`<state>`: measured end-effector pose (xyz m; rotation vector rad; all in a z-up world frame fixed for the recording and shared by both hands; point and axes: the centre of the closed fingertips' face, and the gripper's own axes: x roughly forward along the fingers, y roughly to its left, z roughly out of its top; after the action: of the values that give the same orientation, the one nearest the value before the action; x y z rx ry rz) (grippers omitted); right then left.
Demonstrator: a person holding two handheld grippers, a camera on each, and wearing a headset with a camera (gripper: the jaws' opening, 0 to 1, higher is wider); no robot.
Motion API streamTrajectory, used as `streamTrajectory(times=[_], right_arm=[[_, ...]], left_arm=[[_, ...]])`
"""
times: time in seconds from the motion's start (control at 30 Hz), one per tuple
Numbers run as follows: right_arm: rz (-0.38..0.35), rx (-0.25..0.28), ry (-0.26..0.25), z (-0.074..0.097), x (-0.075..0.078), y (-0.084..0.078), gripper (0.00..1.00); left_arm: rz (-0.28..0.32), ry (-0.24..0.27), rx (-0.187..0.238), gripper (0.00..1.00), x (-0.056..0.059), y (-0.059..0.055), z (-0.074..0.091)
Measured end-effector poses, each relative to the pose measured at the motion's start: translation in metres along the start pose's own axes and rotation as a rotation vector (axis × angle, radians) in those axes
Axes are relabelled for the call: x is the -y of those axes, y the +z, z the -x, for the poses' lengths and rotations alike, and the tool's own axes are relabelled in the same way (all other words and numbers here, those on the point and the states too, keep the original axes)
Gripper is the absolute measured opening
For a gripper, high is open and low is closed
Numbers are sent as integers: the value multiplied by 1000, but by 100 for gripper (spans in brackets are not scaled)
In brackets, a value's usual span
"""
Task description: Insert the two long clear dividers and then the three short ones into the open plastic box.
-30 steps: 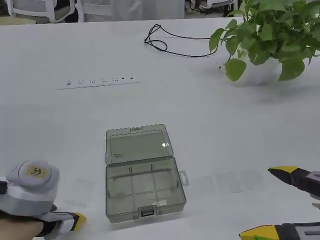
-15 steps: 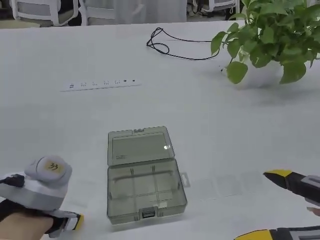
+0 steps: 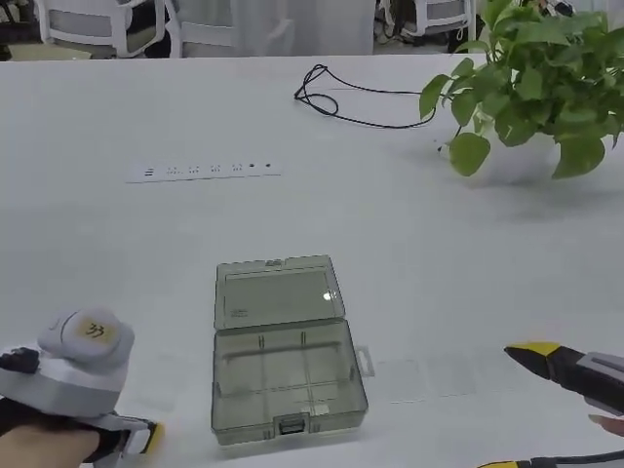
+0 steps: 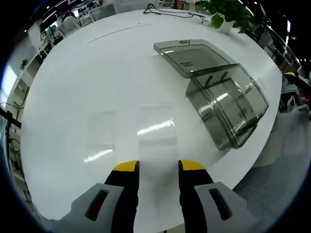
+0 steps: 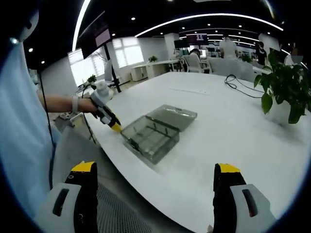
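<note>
The smoky clear plastic box [image 3: 290, 382] lies open on the white table, its lid [image 3: 278, 291] folded back on the far side. Lines show inside it; I cannot tell slots from dividers. Faint clear dividers [image 3: 429, 375] lie flat to the right of the box. Two more clear dividers [image 4: 155, 125] lie just ahead of my left gripper [image 4: 159, 167], which is slightly open and holds nothing. That left gripper [image 3: 146, 436] sits left of the box's front corner. My right gripper [image 3: 517, 409] stands wide open near the table's front right, its jaws [image 5: 154, 170] bare, the box [image 5: 150, 136] ahead.
A potted plant [image 3: 531, 83] stands at the far right. A black cable [image 3: 336, 93] and a white power strip [image 3: 203, 171] lie further back. The table's near edge runs just under both grippers. Office chairs stand beyond the far edge.
The head camera has tilted, so the whole scene sits lower in the picture. The right gripper's upper tip has edged slightly left towards the box. The left gripper has hardly moved.
</note>
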<state>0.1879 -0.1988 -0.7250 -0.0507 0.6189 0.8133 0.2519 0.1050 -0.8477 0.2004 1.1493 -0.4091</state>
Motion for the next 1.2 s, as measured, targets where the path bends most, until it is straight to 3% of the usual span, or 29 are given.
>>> streamTrajectory(times=[0.07, 0.17, 0.3, 0.5, 0.7, 0.87, 0.97, 1.1, 1.2], right_arm=[[-49, 23, -20, -1, 3, 6, 100], [-66, 58, -41, -1, 7, 14, 100], [-30, 11, -87, -3, 20, 6, 98], [-58, 12, -90, -9, 25, 14, 97], [-134, 69, -53, -27, 16, 44, 90], [-176, 130, 18, -45, 1, 73, 89], [-176, 127, 26, -56, -5, 83, 89], [-155, 135, 76, -74, -16, 100, 85], [-147, 128, 89, -84, -21, 107, 84]], left_arm=[[17, -6, 3, 30, 0, 0, 1], [43, -15, 22, 30, -1, 2, 4], [68, -24, 63, 30, 0, 8, 14], [93, -28, 150, 30, 2, 25, 32], [101, -49, 246, 30, 16, 46, 51], [102, -71, 313, 30, 31, 62, 63], [99, -81, 339, 30, 39, 68, 66], [111, -108, 393, 30, 53, 80, 68], [114, -120, 406, 30, 61, 84, 67]])
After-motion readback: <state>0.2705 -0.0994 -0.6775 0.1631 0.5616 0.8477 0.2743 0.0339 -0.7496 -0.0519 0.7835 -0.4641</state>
